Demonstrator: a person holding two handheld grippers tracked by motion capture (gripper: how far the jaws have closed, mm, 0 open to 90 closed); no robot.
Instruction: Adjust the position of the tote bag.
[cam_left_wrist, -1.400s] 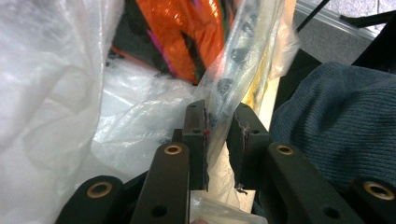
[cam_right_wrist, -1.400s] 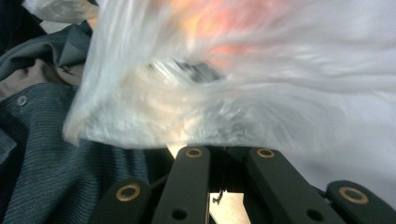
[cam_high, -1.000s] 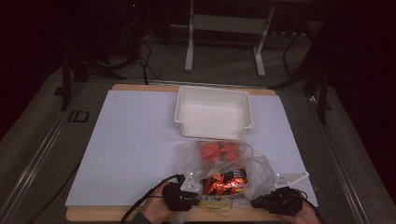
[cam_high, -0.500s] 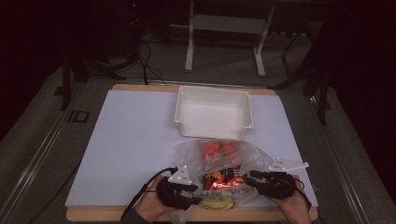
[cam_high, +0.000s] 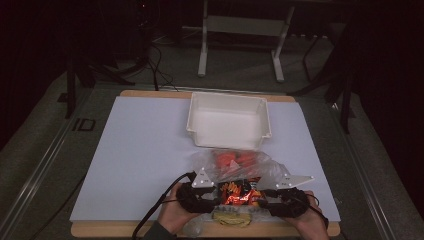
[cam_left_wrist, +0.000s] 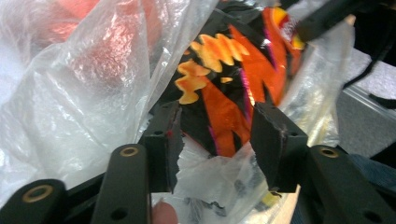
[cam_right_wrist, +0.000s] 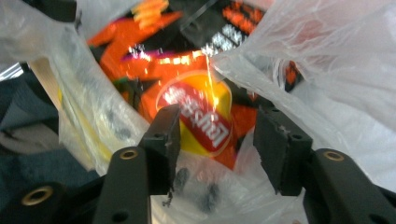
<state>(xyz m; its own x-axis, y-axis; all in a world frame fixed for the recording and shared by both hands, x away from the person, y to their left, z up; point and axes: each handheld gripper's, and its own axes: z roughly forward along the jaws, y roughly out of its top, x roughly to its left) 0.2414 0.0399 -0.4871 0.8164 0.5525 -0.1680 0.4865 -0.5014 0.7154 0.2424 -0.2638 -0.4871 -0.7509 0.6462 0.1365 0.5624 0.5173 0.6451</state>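
**Snack bag still in the plastic bag, both grippers at its mouth**

Dark room behind, stand legs at 12 o'clock; work is done on a white mat (cam_high: 145, 165) laid over a wooden table (cam_high: 150, 230). White bin (cam_high: 228, 121) is seen at 12 o'clock on the mat, empty as far as can be told

Clear plastic bag (cam_high: 260, 167) lies just at 6 o'clock of the bin, near the table's front edge. Orange-and-black snack bag (cam_high: 239, 191) is held inside it, with pale orange items (cam_high: 231, 159) deeper in toward 12 o'clock. Something yellow (cam_high: 231, 218) is seen at the bag's 6 o'clock end, not identifiable

Left gripper (cam_high: 197, 196) is placed at 9 o'clock of the snack bag, right gripper (cam_high: 282, 199) at 3 o'clock. In the left gripper view both jaws are spread, with film and the snack bag's corner between the pads, nothing clamped. Same in the right gripper view: jaws apart, snack bag and film in the gap, no grip

Judged step: the plastic bag is being opened so the snack bag can be taken out, likely for the bin

To be done well:
- film to be pinched alone by one gripper, so the mouth is held open
- snack bag to be taken by its crimped edge, not its puffed middle
- no film to be caught in that grip, or the whole plastic bag gets dragged along
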